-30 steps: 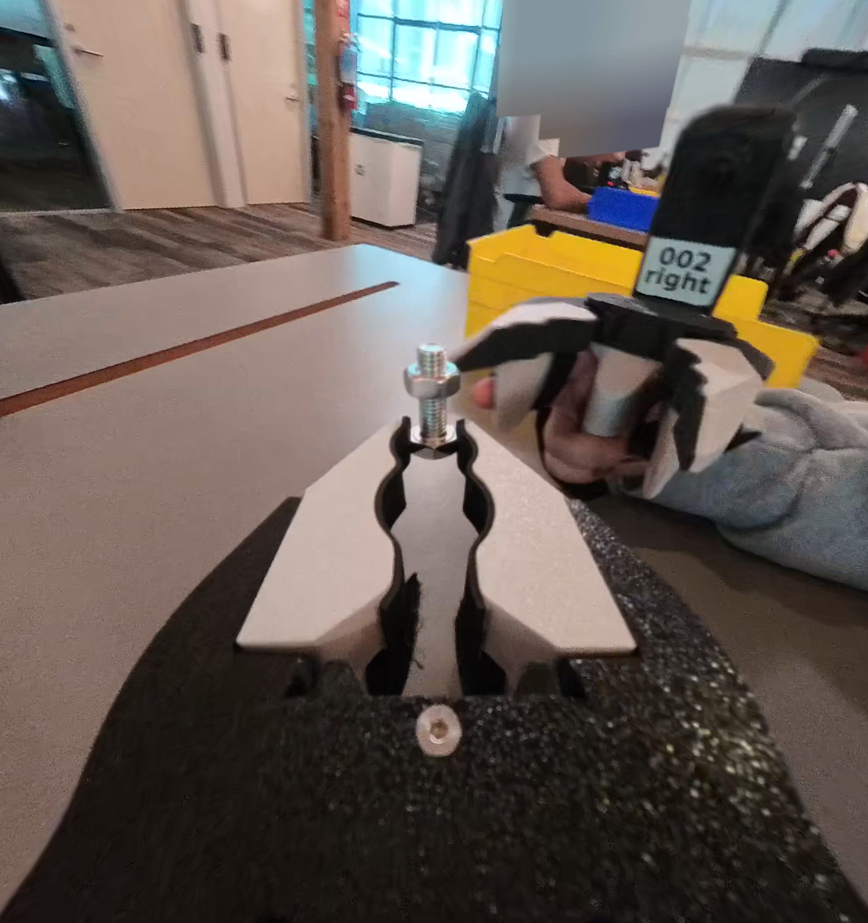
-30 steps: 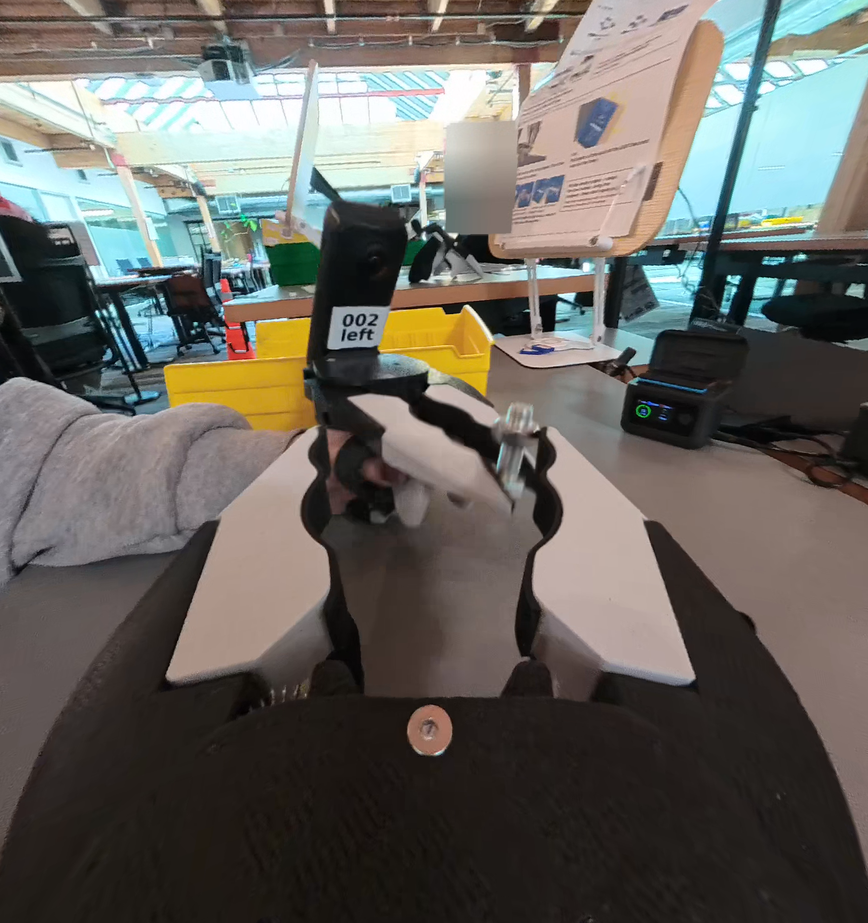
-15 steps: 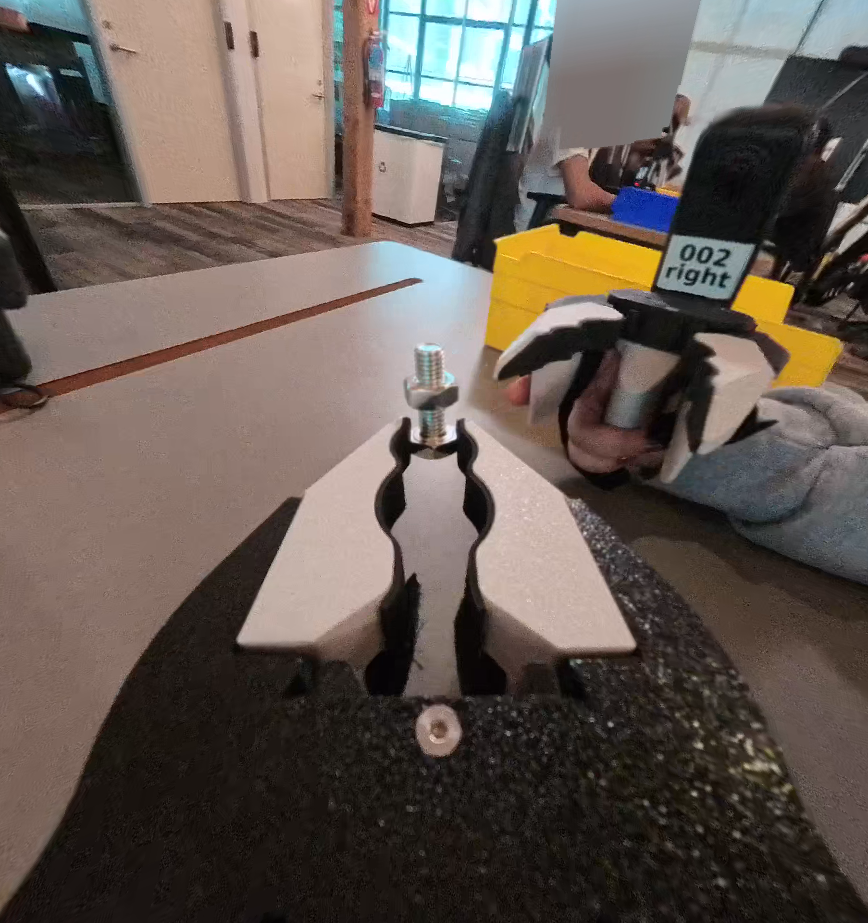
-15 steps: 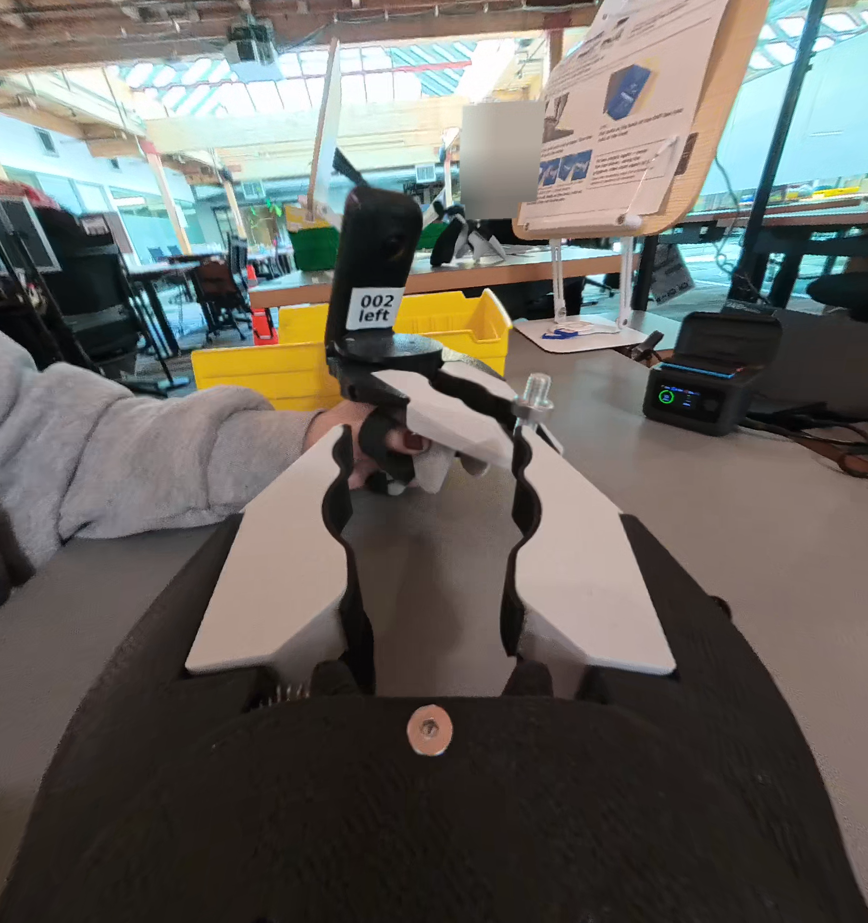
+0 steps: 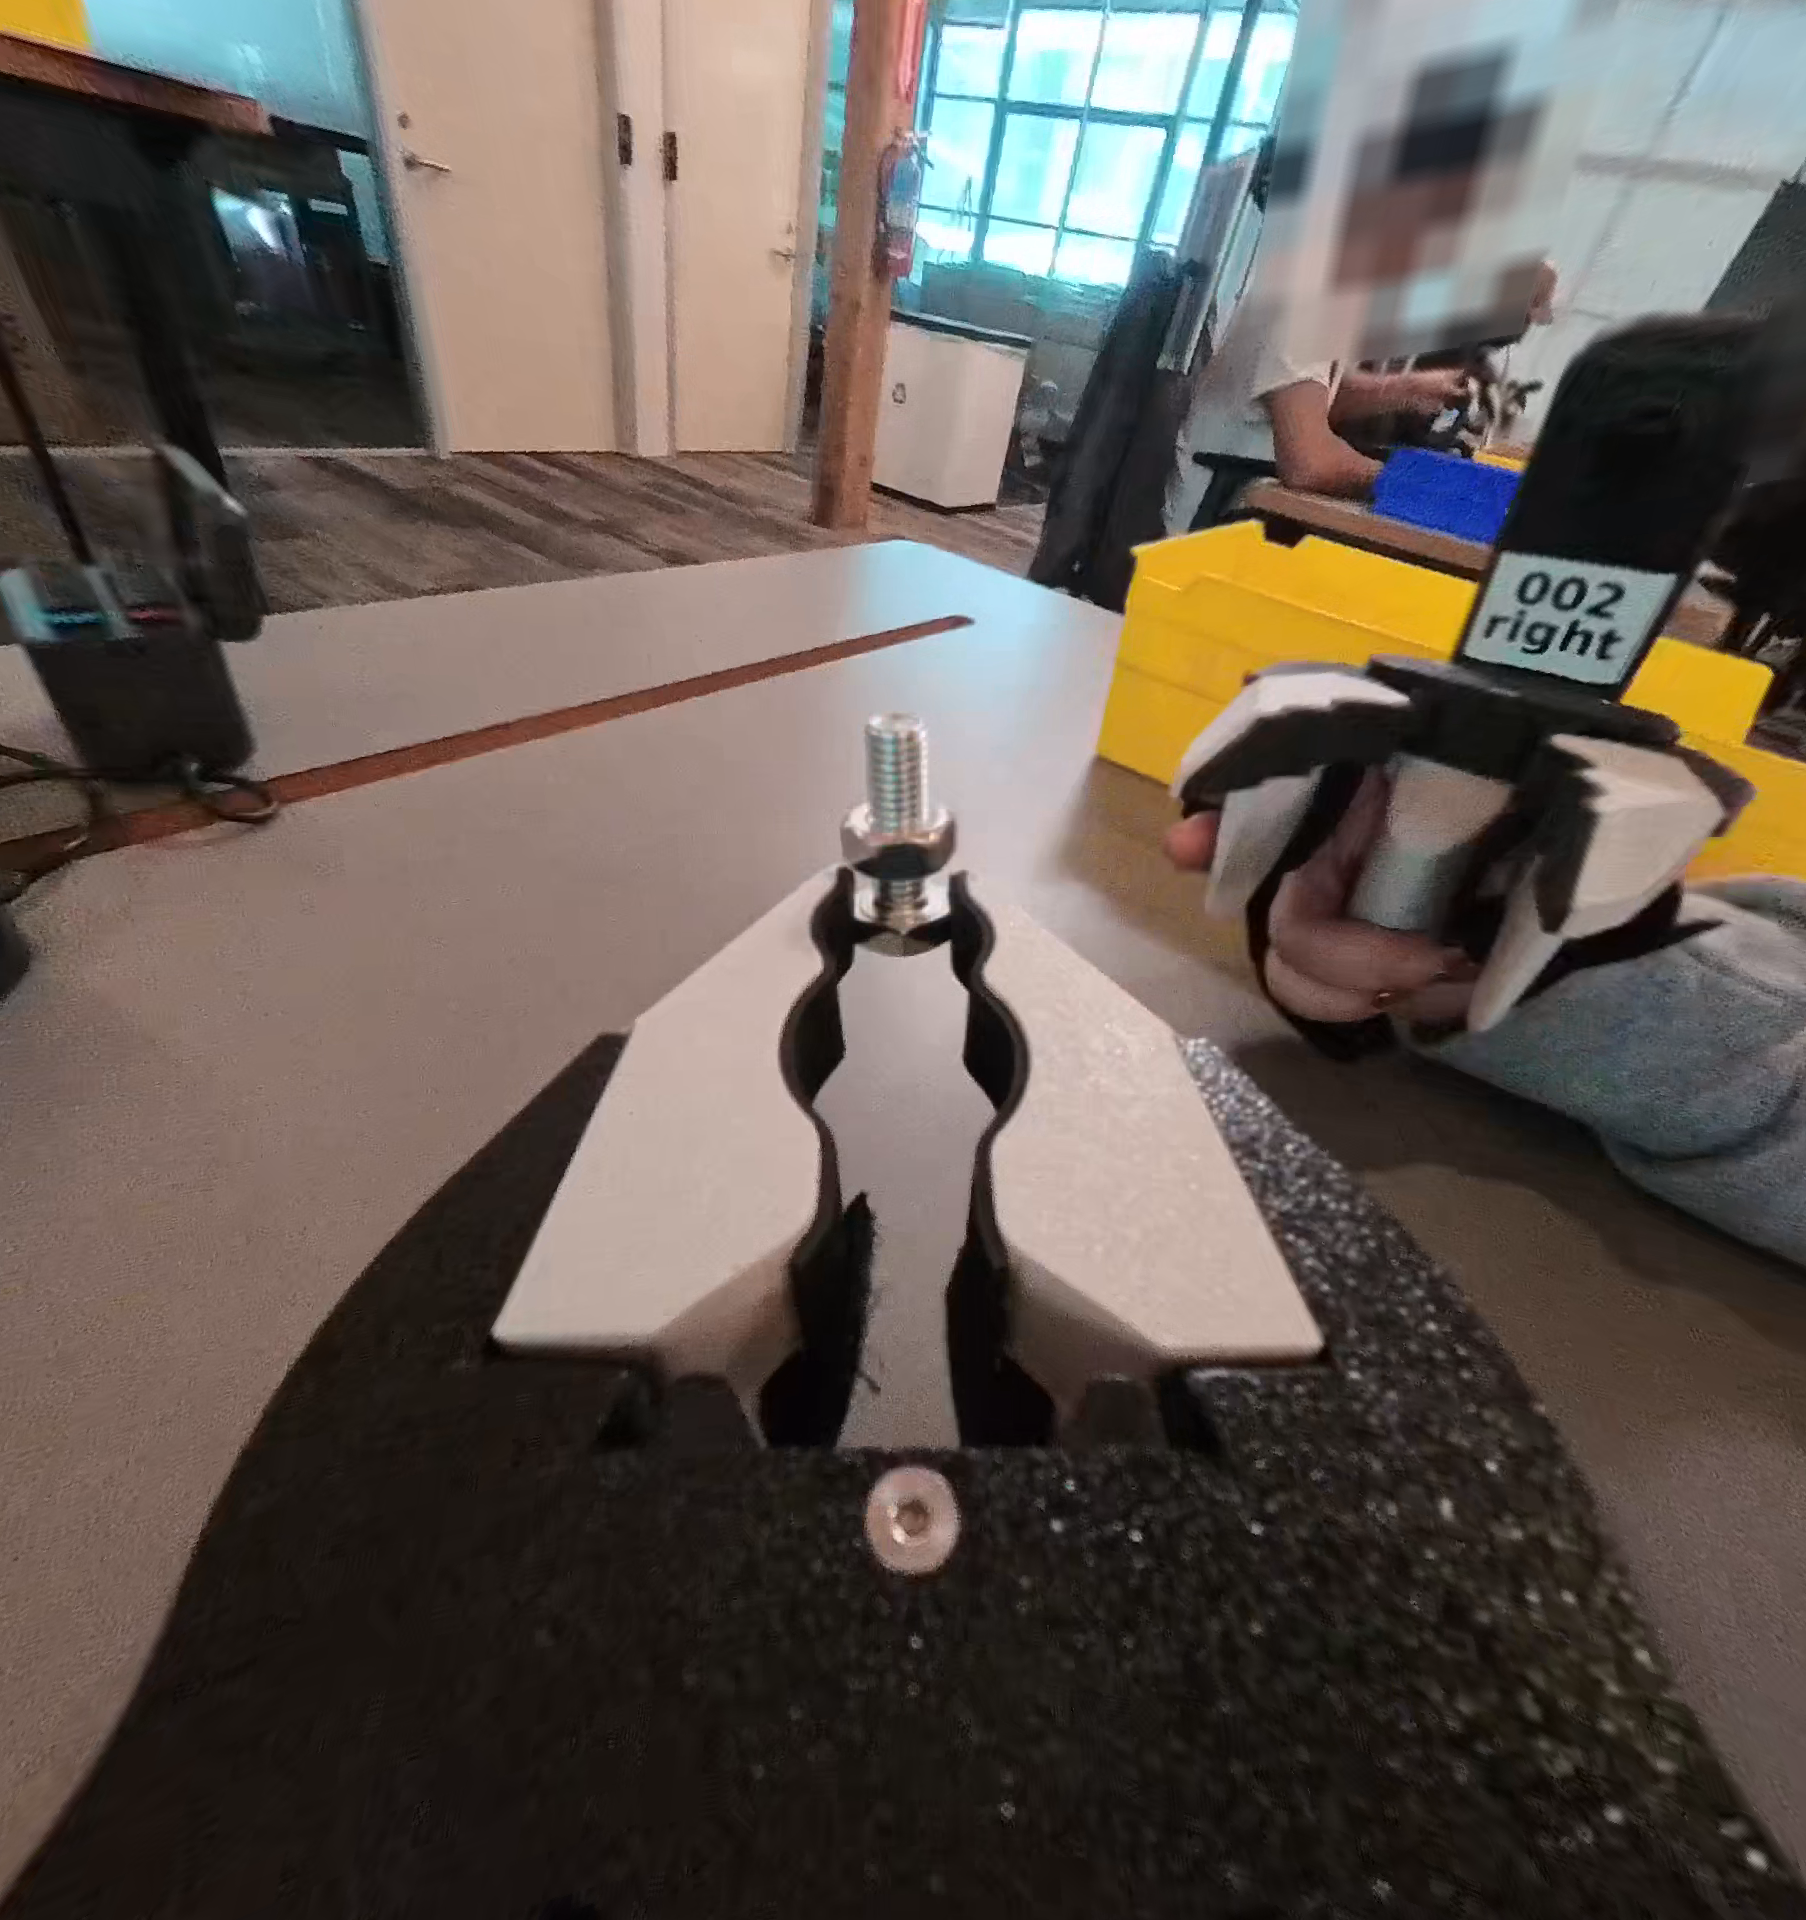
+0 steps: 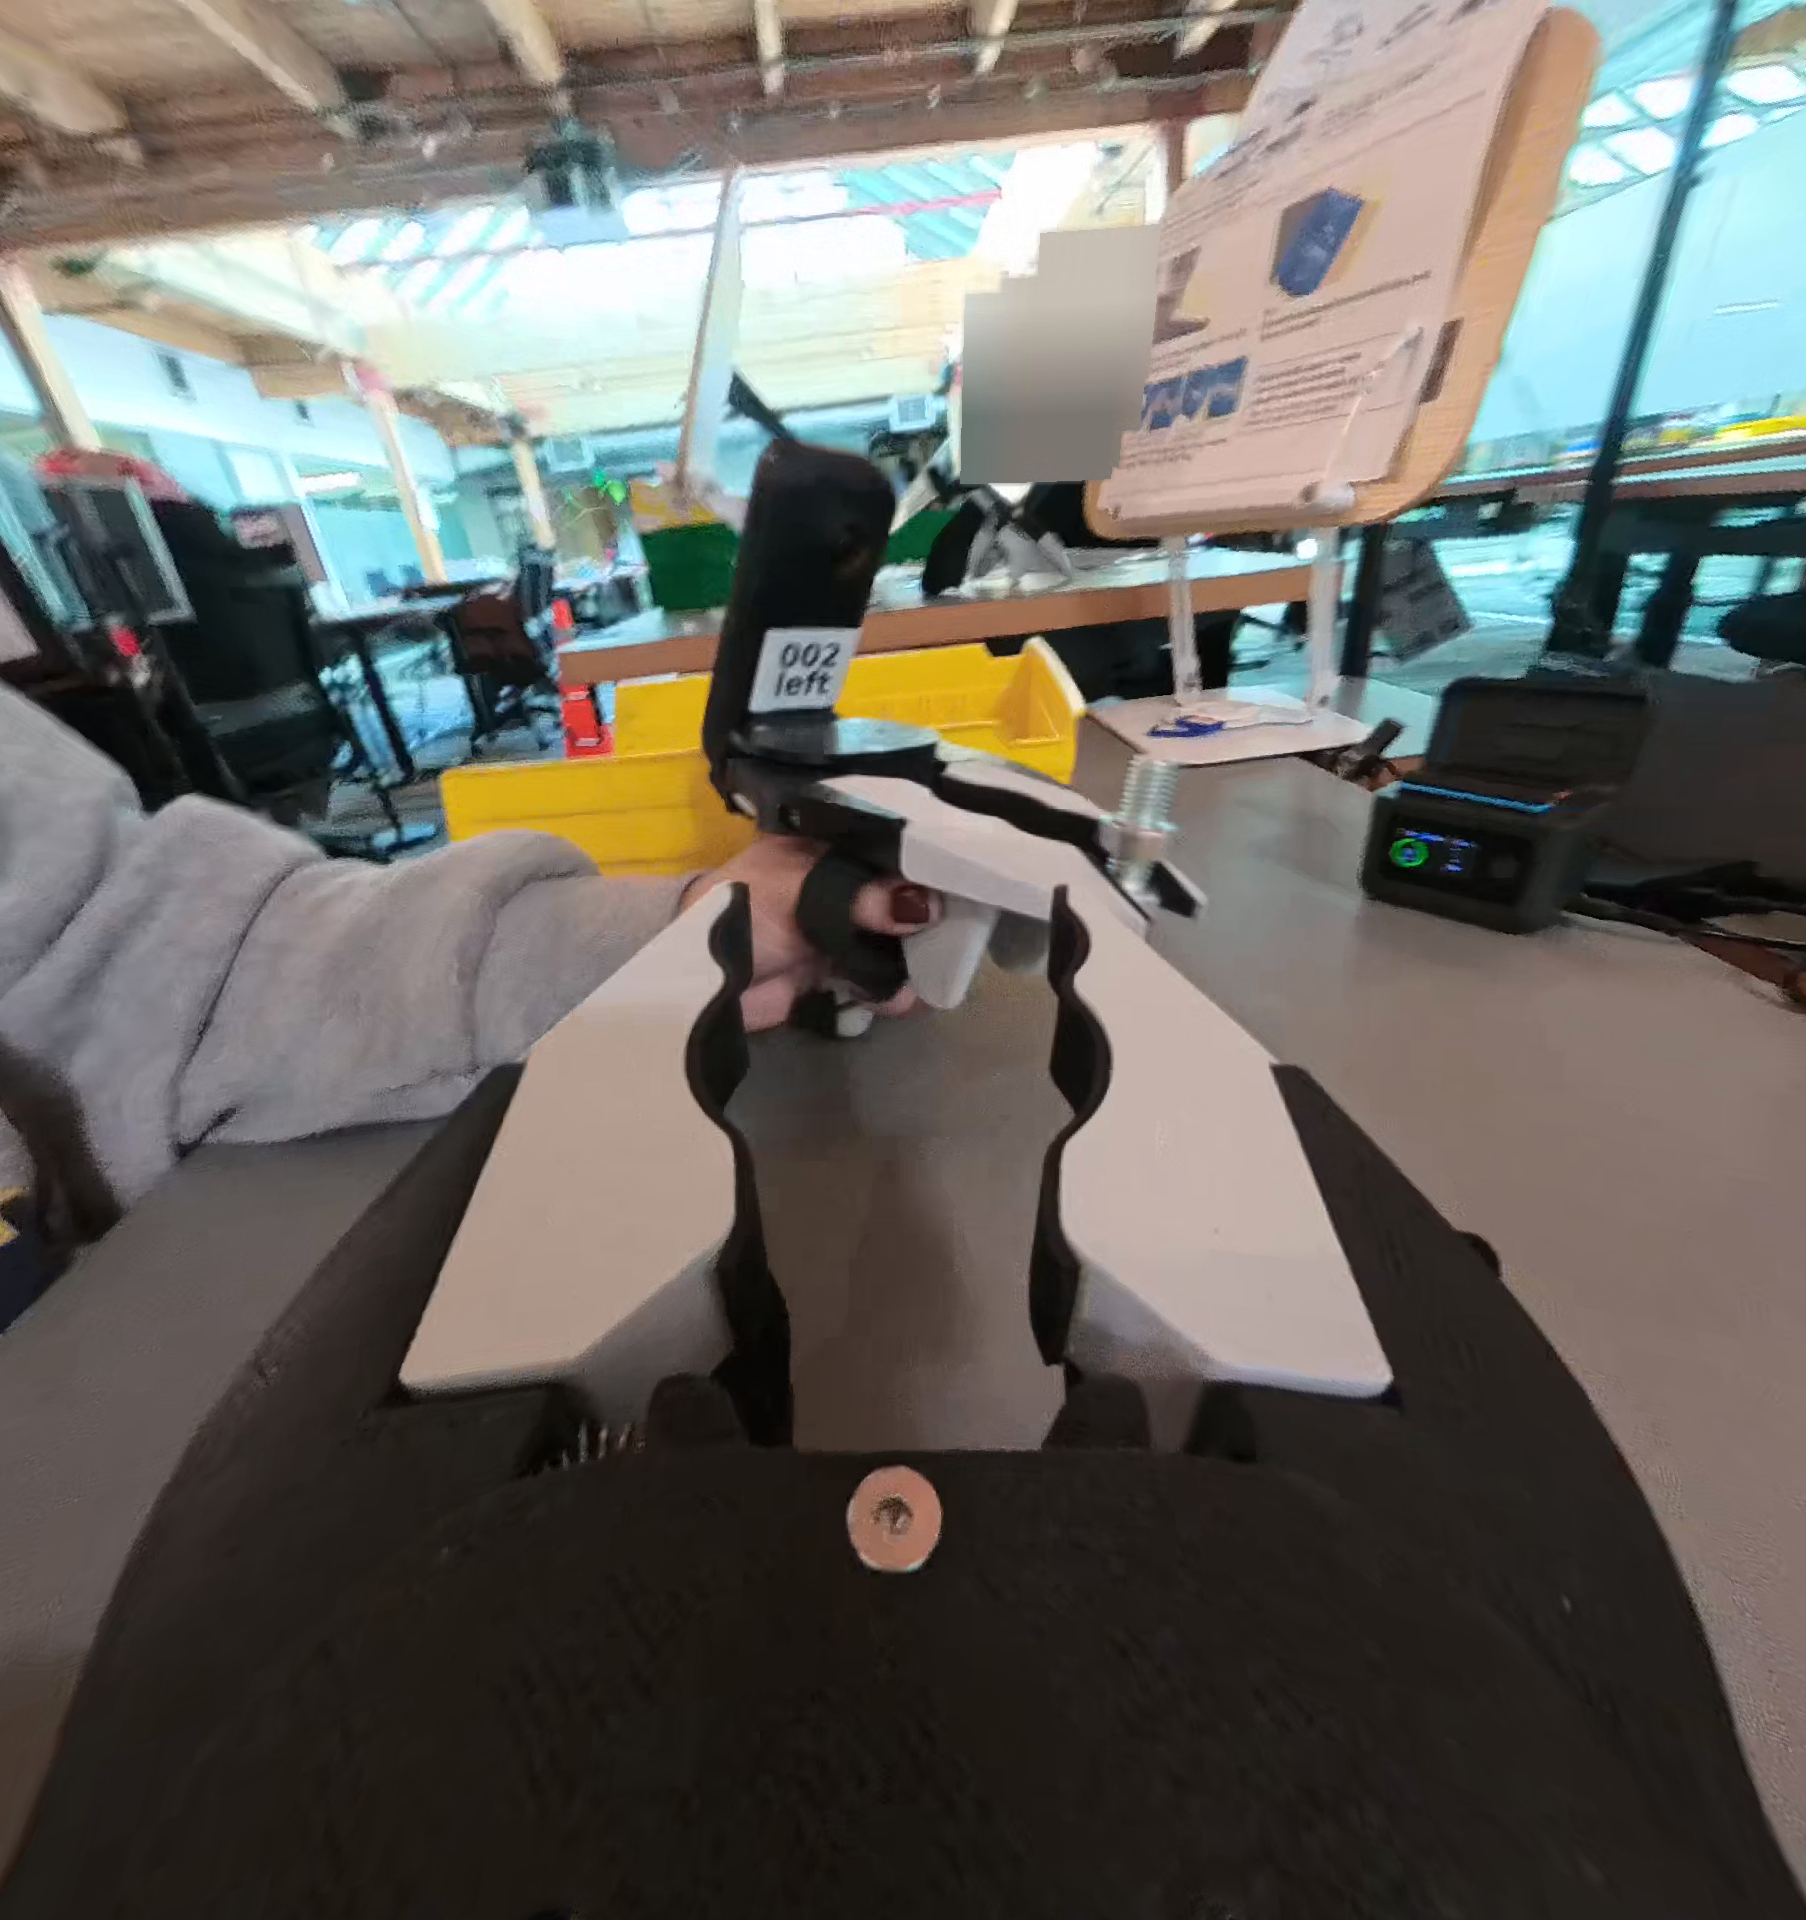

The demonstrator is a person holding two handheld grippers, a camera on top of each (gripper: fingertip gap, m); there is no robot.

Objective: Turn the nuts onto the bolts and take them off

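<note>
In the left wrist view my left gripper (image 5: 899,920) is shut on the lower end of a silver bolt (image 5: 896,753) and holds it upright, thread end up, above the grey table (image 5: 359,987). A silver nut (image 5: 897,840) sits low on the thread, just above my fingertips. My right gripper (image 5: 1398,831) is open and empty, well to the right of the bolt, held by a hand. In the right wrist view my right gripper (image 6: 897,935) is open with nothing between its fingers. The left gripper (image 6: 1148,883) with the bolt (image 6: 1146,790) and the nut (image 6: 1138,834) shows ahead, to the right.
Yellow bins (image 5: 1294,634) stand at the far table edge; they also show in the right wrist view (image 6: 878,707). A black device with a lit screen (image 6: 1481,852) and cables lie to the right. A board on a stand (image 6: 1346,260) stands behind. A grey sleeve (image 5: 1657,1070) rests on the table.
The nut has moved down the bolt's thread, from near the top to just above my left fingertips. My right gripper has drawn away from the bolt and stays open.
</note>
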